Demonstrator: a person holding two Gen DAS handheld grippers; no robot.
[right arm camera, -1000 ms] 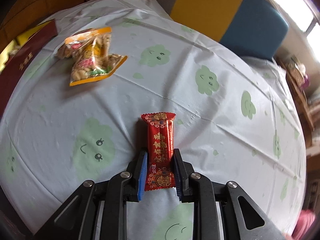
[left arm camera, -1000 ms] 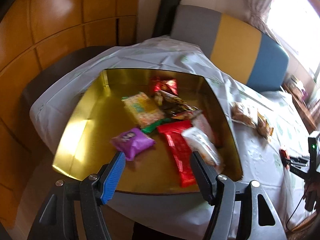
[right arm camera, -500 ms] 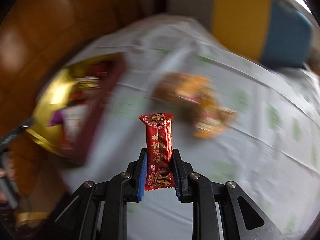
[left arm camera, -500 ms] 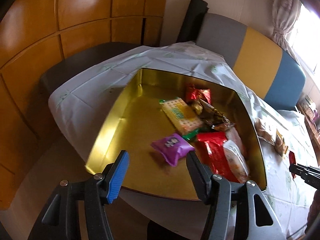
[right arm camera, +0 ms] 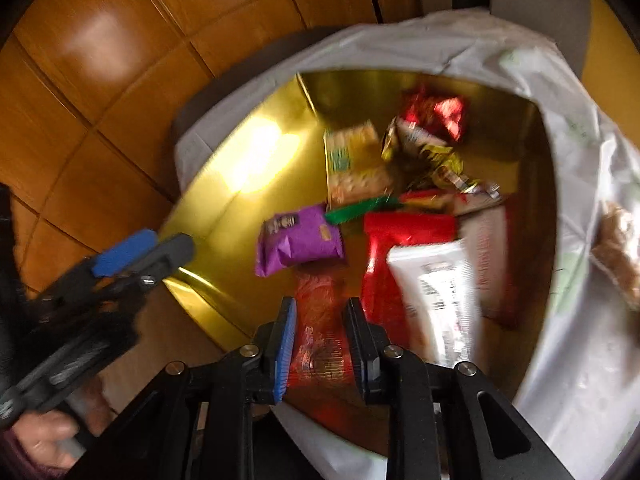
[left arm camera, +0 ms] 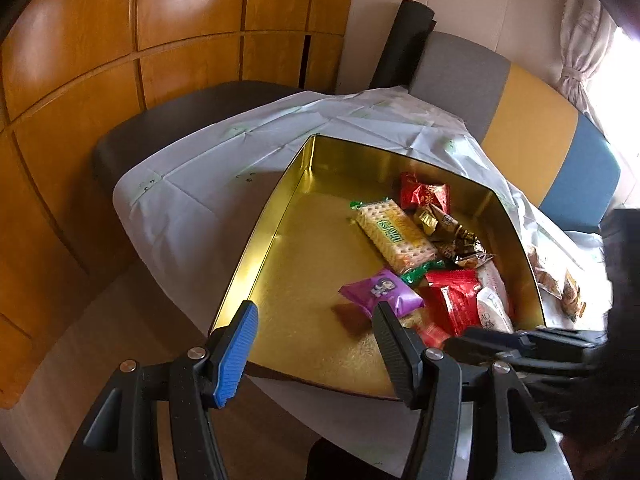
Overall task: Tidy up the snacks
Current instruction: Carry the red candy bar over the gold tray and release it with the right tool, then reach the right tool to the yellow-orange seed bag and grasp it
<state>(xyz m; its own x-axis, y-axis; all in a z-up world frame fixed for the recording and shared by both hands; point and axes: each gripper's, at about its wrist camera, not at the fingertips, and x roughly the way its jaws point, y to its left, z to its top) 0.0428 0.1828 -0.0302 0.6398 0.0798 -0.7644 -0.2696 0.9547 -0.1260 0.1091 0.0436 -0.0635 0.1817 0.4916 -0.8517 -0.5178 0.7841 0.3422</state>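
Hovering at the near edge of the gold tin, the left gripper has its jaws spread wide with nothing between them, though they've just closed in a bit. Its blue pad sits over the tin's near left corner and the black finger over the near end of the purple pack. The right gripper is over the near edge of the tin too, pinching the red pack low down between its pads. Those jaws have just let out a hair, but the pack is still between them and sticking out forward over the gold floor. That view is pretty blurry, so I can't tell whether the pack's far end touches the bottom. Inside the tin the snacks are bunched toward the right side. There's a cracker pack lying at an angle mid-tin, a small red bag near the far wall and some brown and gold wrappers just right of the crackers. A long red pack and a white pack lie side by side by the right wall. The left half of the tin floor is bare gold. The tin sits on a pale tablecloth, and a couple of nut packs lie on the cloth just outside the right wall. In the right wrist view a hand grips the left gripper's handle down in the lower left corner.
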